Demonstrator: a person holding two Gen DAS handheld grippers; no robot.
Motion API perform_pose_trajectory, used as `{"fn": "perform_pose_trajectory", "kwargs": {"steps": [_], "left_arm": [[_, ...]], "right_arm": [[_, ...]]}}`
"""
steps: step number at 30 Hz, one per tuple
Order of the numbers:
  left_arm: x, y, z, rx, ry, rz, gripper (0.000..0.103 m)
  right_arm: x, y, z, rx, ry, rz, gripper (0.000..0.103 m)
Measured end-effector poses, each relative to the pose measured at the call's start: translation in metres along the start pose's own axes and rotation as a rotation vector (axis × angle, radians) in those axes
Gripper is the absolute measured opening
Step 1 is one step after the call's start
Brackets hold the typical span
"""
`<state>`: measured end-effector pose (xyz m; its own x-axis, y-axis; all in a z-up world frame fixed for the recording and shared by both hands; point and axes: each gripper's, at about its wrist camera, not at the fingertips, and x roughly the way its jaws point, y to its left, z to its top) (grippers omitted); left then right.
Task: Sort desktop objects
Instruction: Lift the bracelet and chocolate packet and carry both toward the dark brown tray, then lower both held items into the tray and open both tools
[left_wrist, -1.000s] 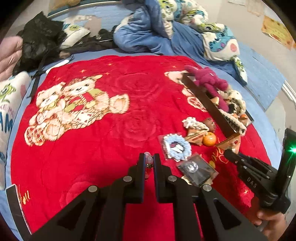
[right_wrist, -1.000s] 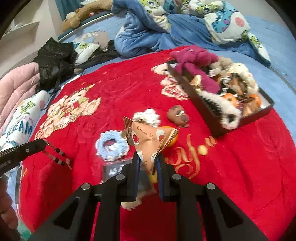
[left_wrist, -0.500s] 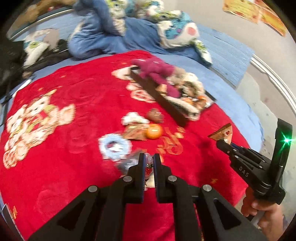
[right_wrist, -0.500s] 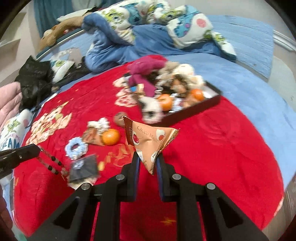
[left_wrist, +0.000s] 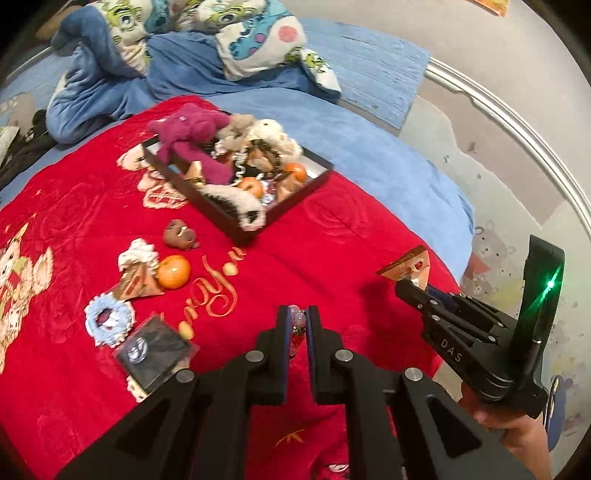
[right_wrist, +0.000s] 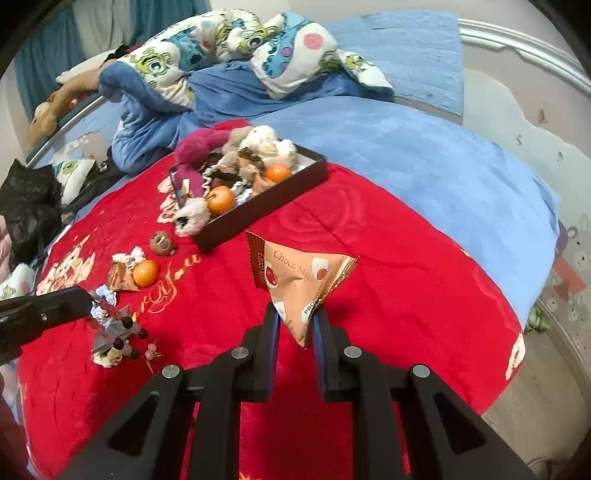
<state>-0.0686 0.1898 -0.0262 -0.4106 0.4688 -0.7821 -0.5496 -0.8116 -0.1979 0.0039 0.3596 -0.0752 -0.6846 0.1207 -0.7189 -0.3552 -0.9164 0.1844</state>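
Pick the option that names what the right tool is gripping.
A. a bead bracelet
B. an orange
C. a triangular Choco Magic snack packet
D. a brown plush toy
C: the right tool is shut on the triangular snack packet printed Choco Magic, held above the red blanket; the bead bracelet hangs from the left tool.

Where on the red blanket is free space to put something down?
Free: the red blanket between the dark tray and the blue sheet. Crowded: the tray itself, and left of it around the loose orange.
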Motion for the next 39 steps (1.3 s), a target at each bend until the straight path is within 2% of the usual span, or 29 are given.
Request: {"fn": "perform_pose_trajectory", "kwargs": {"steps": [8, 19, 27, 31, 39], "left_arm": [[0.011, -0.011, 0.009, -0.015, 0.014, 0.001, 0.009], [0.032, -0.019, 0.042, -0.069, -0.007, 0.069, 0.009], [0.044, -0.026, 0.087, -0.060, -0.046, 0.119, 0.009], [0.051, -0.027, 0.116, -0.051, -0.072, 0.117, 0.009], [0.079, -0.013, 0.166, -0.109, -0.121, 0.125, 0.009]], "right_arm": [[0.009, -0.012, 0.006, -0.009, 0.008, 0.035, 0.017], [0.033, -0.019, 0.027, -0.074, 0.058, 0.141, 0.017], [0.054, -0.032, 0.062, -0.115, 0.041, 0.196, 0.017], [0.069, -0.036, 0.083, -0.143, 0.009, 0.220, 0.017], [0.110, -0.029, 0.131, -0.175, 0.002, 0.287, 0.017]]}}
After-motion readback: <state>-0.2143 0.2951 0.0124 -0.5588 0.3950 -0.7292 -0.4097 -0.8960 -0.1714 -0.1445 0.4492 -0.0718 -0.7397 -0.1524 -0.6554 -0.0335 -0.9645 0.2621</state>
